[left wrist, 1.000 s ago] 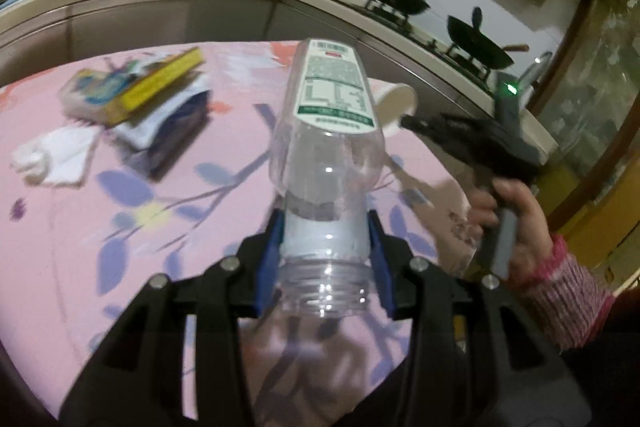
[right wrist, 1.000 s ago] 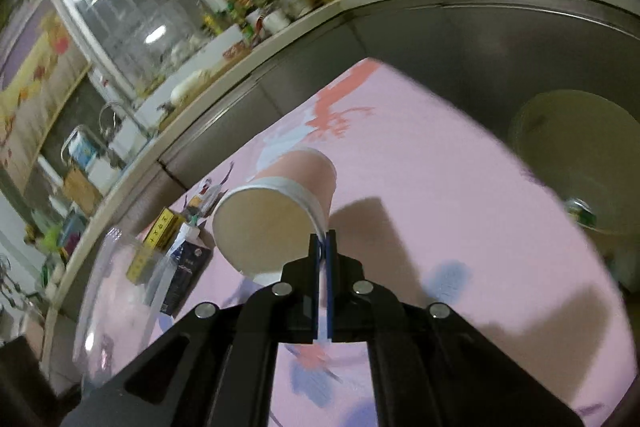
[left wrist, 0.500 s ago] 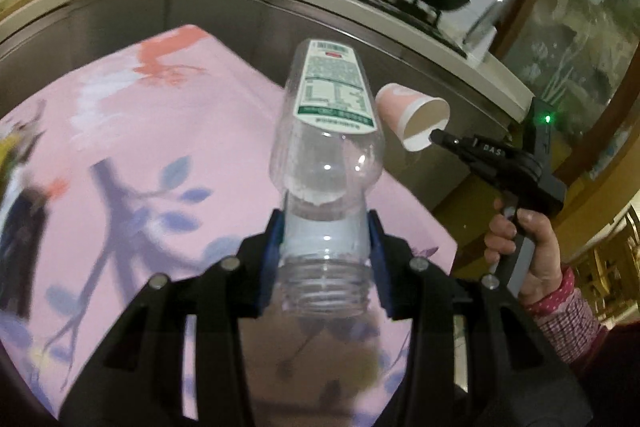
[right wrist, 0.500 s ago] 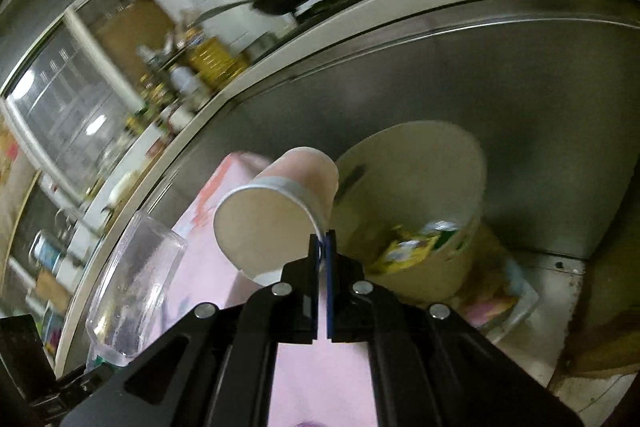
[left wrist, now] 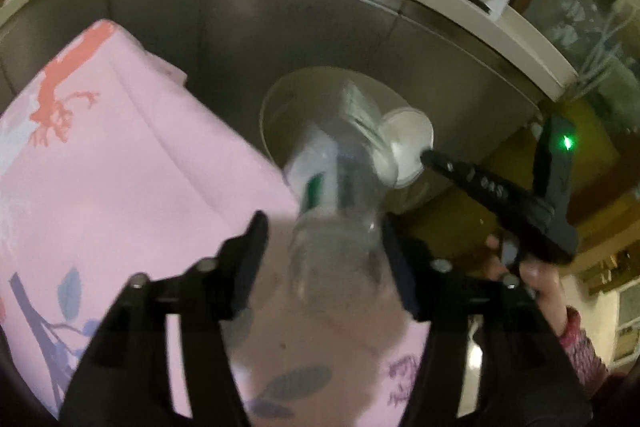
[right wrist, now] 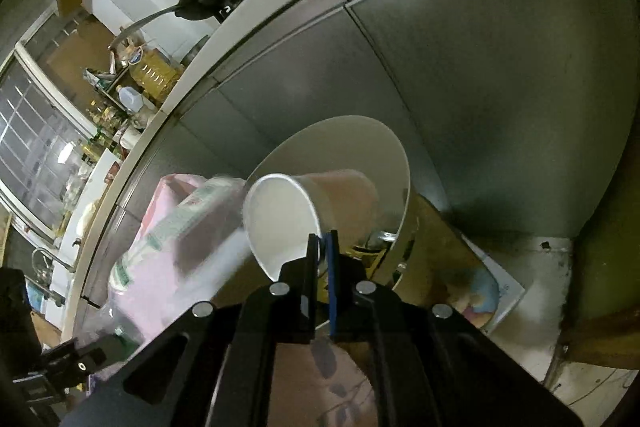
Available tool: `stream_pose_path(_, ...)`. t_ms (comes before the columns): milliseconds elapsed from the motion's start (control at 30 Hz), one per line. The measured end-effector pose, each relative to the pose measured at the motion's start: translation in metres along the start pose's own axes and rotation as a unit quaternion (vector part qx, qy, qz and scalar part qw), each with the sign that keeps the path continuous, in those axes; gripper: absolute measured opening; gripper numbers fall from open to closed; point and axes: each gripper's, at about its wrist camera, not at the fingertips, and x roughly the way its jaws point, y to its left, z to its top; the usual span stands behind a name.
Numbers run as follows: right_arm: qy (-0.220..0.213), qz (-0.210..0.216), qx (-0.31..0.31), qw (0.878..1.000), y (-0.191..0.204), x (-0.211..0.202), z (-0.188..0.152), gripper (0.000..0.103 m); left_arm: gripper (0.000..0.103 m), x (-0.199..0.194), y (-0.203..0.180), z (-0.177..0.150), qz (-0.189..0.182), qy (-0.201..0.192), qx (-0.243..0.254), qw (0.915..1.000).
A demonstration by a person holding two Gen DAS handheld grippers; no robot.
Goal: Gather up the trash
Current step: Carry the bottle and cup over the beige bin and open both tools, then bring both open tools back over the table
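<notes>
In the left wrist view our left gripper (left wrist: pixel 324 251) stands with its fingers spread wide, and the clear plastic bottle (left wrist: pixel 336 187) sits blurred between them at frame centre, apart from the left finger; whether it touches the right one we cannot tell. Beyond it, centre frame, is the round bin (left wrist: pixel 280 107), beside the pink flowered tablecloth (left wrist: pixel 120 155) at left. In the right wrist view our right gripper (right wrist: pixel 322 251) is pinched narrow on the rim of the paper cup (right wrist: pixel 304 211), held tilted over the bin's (right wrist: pixel 360 135) opening at centre, with the bottle (right wrist: pixel 180 223) blurred at left.
</notes>
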Motion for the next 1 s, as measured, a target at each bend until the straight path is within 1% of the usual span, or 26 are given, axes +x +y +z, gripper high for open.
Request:
stream_pose_path(67, -0.009, 0.003, -0.008, 1.000, 0.001, -0.003, 0.000, 0.004, 0.058, -0.006, -0.001, 0.002, -0.002, -0.014, -0.007, 0.9999)
stream_pose_path(167, -0.015, 0.014, 0.000, 1.000, 0.001, -0.011, -0.002, 0.005, 0.058, -0.023, -0.003, -0.002, -0.005, -0.036, -0.013, 0.9993)
stream_pose_path(300, -0.023, 0.029, 0.006, 0.999, 0.009, -0.023, -0.009, 0.009, 0.058, -0.048, 0.001, -0.021, 0.003, -0.055, -0.019, 0.9983)
stream_pose_path(367, -0.023, 0.041, 0.009, 0.999, 0.013, -0.030, -0.014, 0.014, 0.058, -0.060, 0.003, -0.034, 0.013, -0.062, -0.025, 0.9976)
stream_pose_path(400, -0.023, 0.048, 0.011, 0.999, 0.016, -0.034, -0.018, 0.021, 0.058, -0.066, 0.004, -0.042, 0.024, -0.066, -0.028, 0.9971)
stream_pose_path(433, -0.023, 0.053, 0.013, 0.998, 0.019, -0.037, -0.021, 0.032, 0.058, -0.070, 0.006, -0.047, 0.032, -0.069, -0.030, 0.9967)
stream_pose_path(500, -0.024, 0.062, 0.013, 0.998, 0.027, -0.046, -0.031, 0.041, 0.058, -0.082, 0.008, -0.062, 0.056, -0.080, -0.031, 0.9948)
stream_pose_path(600, -0.021, 0.065, 0.005, 0.998, 0.041, -0.057, -0.045, 0.041, 0.058, -0.098, 0.008, -0.079, 0.101, -0.093, -0.032, 0.9900)
stream_pose_path(767, -0.016, 0.061, 0.000, 0.998, 0.053, -0.073, -0.063, 0.041, 0.058, -0.119, 0.012, -0.097, 0.138, -0.108, -0.043, 0.9835)
stream_pose_path(900, -0.016, 0.058, -0.014, 0.998, 0.065, -0.087, -0.071, 0.041, 0.058, -0.132, 0.013, -0.108, 0.168, -0.117, -0.044, 0.9777)
stream_pose_path(1000, -0.018, 0.059, -0.020, 0.998, 0.073, -0.095, -0.074, 0.041, 0.058, -0.141, 0.013, -0.115, 0.195, -0.127, -0.041, 0.9718)
